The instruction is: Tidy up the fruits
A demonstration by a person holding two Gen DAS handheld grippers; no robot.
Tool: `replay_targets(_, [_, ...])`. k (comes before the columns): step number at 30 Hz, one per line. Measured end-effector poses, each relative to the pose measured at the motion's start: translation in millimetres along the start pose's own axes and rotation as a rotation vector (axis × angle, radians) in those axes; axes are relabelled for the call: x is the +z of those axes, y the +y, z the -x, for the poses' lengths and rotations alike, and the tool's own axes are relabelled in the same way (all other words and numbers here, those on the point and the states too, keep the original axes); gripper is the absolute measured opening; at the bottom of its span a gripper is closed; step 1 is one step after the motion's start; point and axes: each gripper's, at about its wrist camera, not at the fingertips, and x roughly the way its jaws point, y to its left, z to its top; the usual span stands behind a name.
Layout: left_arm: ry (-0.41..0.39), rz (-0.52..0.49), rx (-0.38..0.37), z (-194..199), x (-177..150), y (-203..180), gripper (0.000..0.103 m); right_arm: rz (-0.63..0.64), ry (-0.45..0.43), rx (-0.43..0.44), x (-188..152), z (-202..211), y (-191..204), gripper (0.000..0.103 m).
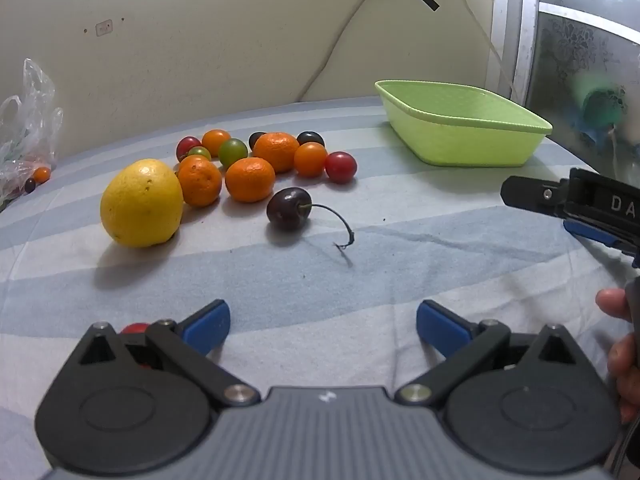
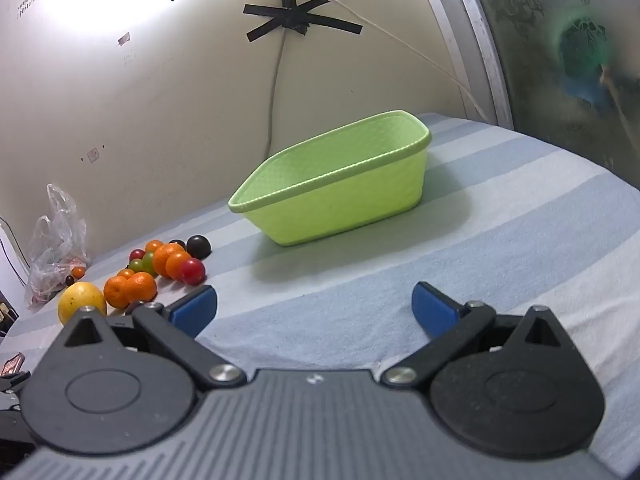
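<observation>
On a bed-like surface covered with a blue-and-white striped cloth (image 1: 360, 240), a cluster of fruit lies to the left and a light green basket (image 1: 460, 136) stands to the right, well apart from the cluster. Nothing can be seen inside the basket, though its floor is largely hidden from both views.

Nearest the left wrist camera within the cluster is a dark cherry (image 1: 289, 209) with a long curved stem, lying alone just in front of the rest. Left of it sits a large yellow lemon (image 1: 141, 203), touching a mandarin (image 1: 199, 181); two more mandarins (image 1: 250, 179) lie beside and behind. Small cherry tomatoes surround them: a red one (image 1: 340, 166) at the right edge, an orange one (image 1: 310, 159) touching it, a green one (image 1: 233, 152) further back, and dark ones at the rear. A crumpled clear plastic bag (image 1: 28, 136) rests against the wall at far left, with a few small fruits at its foot.

The left gripper (image 1: 323, 328) hovers above the cloth in front of the cherry, its blue-padded fingers spread wide with nothing between them. The right gripper (image 2: 314, 308) is likewise wide apart and empty, pointing toward the basket. From the left view, the right gripper's side and the person's fingers (image 1: 612, 304) on its handle show at the right edge.
</observation>
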Motion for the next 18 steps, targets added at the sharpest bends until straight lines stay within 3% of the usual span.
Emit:
replay_targets(10, [-0.045,-0.022,0.001,5.1,-10.9,6.1,0.103,-0.01,-0.003,0.007,0.5,0.1,-0.9,0.103])
replay_targets(12, [-0.047,-0.054,-0.002,12.3,-5.3,-7.4,0.103,-0.013,-0.004,0.007,0.5,-0.8,0.8,0.103])
replay_targets(13, [-0.069,-0.071,-0.003,16.2,-5.9,-9.4,0.103,-0.012,-0.003,0.006,2.1,-0.8,0.3,0.103])
replay_targets(16, [-0.248,-0.172,0.005,46.7,-11.1,-18.7,0.103,-0.015,-0.006,0.009,2.0,0.6,-0.6,0.103])
replay_targets(18, [-0.325,-0.194,-0.015,63.6,-10.9,-16.0,0.103,-0.003,-0.003,0.0,2.5,-0.2,1.8,0.103])
